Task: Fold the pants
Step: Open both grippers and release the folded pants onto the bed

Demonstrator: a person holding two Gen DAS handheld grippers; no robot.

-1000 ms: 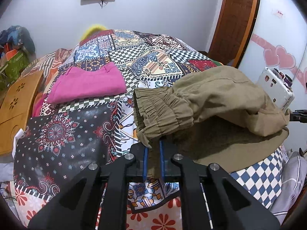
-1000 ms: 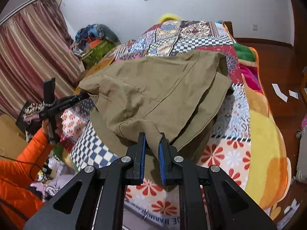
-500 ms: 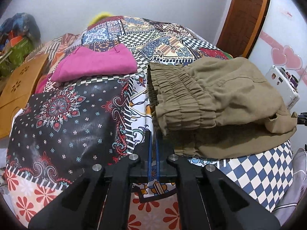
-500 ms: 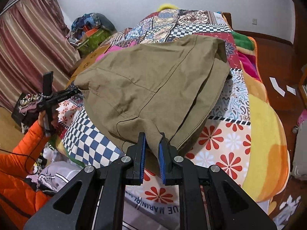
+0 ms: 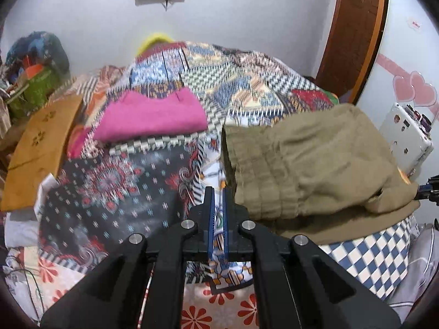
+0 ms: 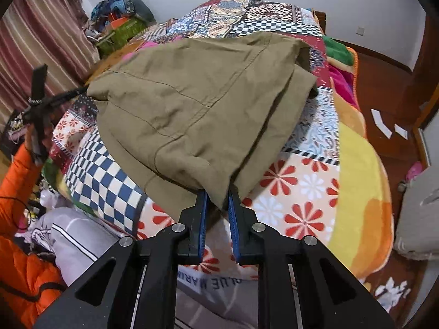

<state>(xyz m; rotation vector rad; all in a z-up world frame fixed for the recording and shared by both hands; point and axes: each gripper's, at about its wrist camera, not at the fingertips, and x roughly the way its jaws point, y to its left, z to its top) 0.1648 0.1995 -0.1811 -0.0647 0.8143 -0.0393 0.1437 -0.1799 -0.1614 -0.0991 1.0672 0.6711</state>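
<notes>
The olive-khaki pants (image 5: 310,161) lie folded in a thick stack on the patchwork bed, elastic waistband toward the left. They also show in the right wrist view (image 6: 197,101). My left gripper (image 5: 216,194) sits just left of the waistband with its jaws nearly together and nothing between them. My right gripper (image 6: 216,194) is at the near corner of the pants; its jaws stand slightly apart around a tip of the fabric.
A folded pink garment (image 5: 153,118) lies farther back on the bed. A wooden board (image 5: 38,148) leans at the left. A white box (image 5: 406,137) stands at the right. The bed edge and floor (image 6: 389,104) lie to the right.
My left gripper has let go of the waistband and drawn back to the left. The pants have settled lower on the bed. My right jaws have parted a little.
</notes>
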